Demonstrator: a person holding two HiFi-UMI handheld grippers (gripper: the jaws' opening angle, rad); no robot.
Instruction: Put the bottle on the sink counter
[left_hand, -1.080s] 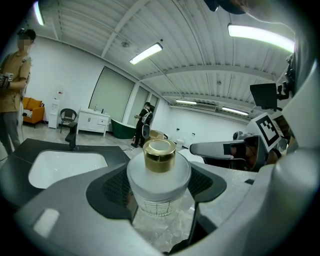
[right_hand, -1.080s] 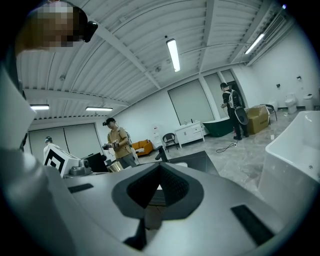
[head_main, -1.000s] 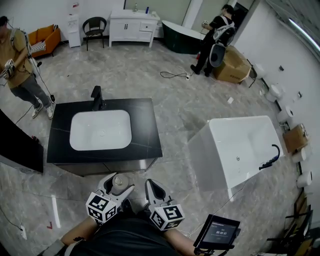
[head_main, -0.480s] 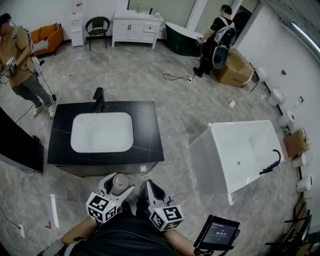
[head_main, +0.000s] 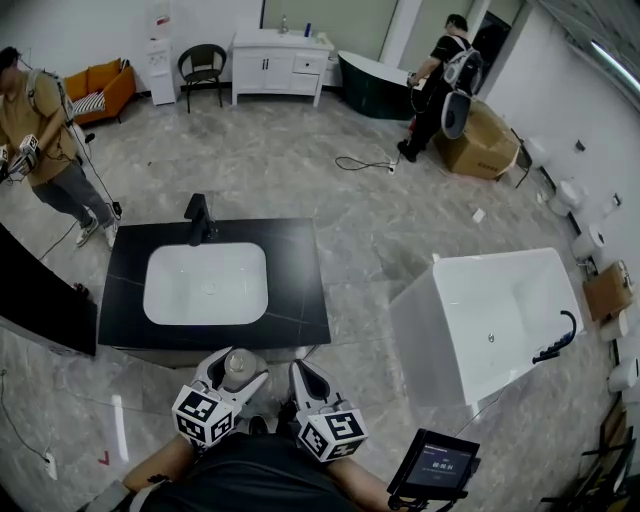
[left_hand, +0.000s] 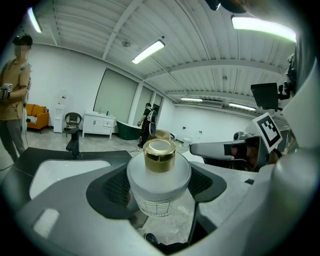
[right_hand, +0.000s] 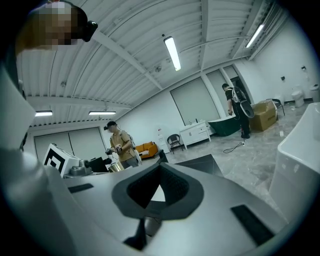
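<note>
A frosted white bottle (left_hand: 158, 182) with a gold cap (left_hand: 159, 153) sits between the jaws of my left gripper (left_hand: 157, 187), which is shut on it. In the head view the bottle (head_main: 239, 367) and left gripper (head_main: 235, 375) hover just short of the near edge of the black sink counter (head_main: 295, 280), which holds a white basin (head_main: 205, 283) and a black faucet (head_main: 198, 218). My right gripper (head_main: 305, 378) is beside the left, its jaws closed together with nothing between them (right_hand: 159, 192).
A white freestanding bathtub (head_main: 490, 320) stands to the right of the counter. A person (head_main: 45, 140) stands at far left, another person (head_main: 445, 75) at the back by a dark tub (head_main: 375, 75). A tablet (head_main: 437, 465) is at lower right.
The view has shifted forward: the sink counter now lies lower in the frame and closer to both grippers. The grippers keep their pose, the bottle still held.
</note>
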